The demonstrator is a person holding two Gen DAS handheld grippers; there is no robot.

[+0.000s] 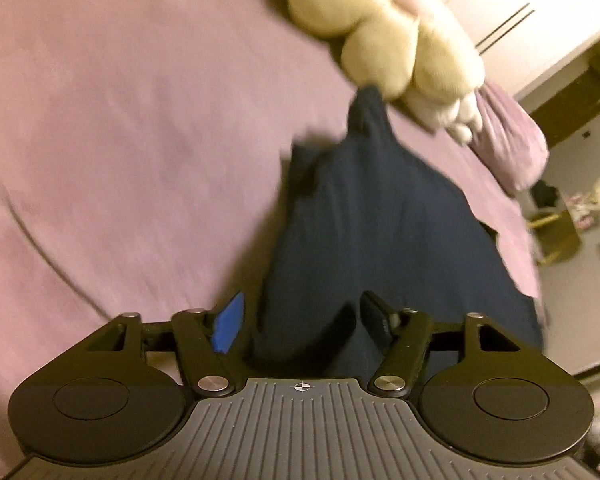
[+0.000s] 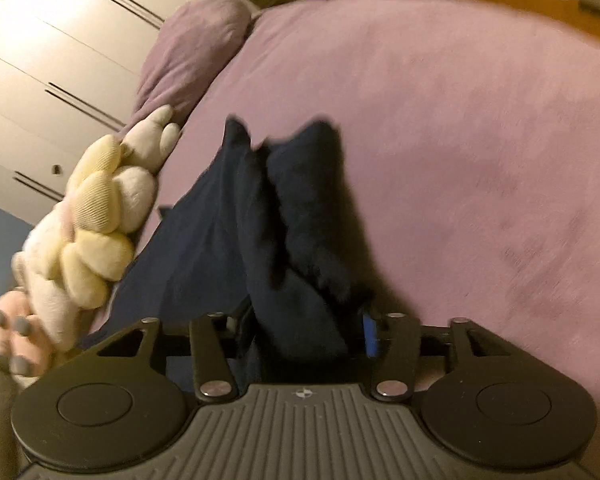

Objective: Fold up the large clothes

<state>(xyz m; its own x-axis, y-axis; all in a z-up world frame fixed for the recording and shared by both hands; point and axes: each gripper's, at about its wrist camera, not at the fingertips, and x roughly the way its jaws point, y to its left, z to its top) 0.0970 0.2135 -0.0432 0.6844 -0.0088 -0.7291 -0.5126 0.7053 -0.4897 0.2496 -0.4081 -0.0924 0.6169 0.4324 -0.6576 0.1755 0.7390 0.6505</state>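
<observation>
A dark navy garment (image 1: 372, 220) hangs over the pink bed cover (image 1: 120, 120), its far end near a plush toy. In the left wrist view my left gripper (image 1: 300, 320) holds a bunch of the navy cloth between its fingers; the blue pad (image 1: 230, 324) stands left of the cloth, so the jaws look wide and their grip is unclear. In the right wrist view the same garment (image 2: 260, 220) is bunched between the fingers of my right gripper (image 2: 304, 328), which is shut on it. The frames are motion-blurred.
A cream and pink plush toy (image 1: 380, 32) lies at the bed's head, also in the right wrist view (image 2: 96, 216). A purple pillow (image 2: 192, 48) sits beside it. White wardrobe doors (image 2: 60, 40) stand behind. Wooden floor and clutter (image 1: 560, 224) lie past the bed edge.
</observation>
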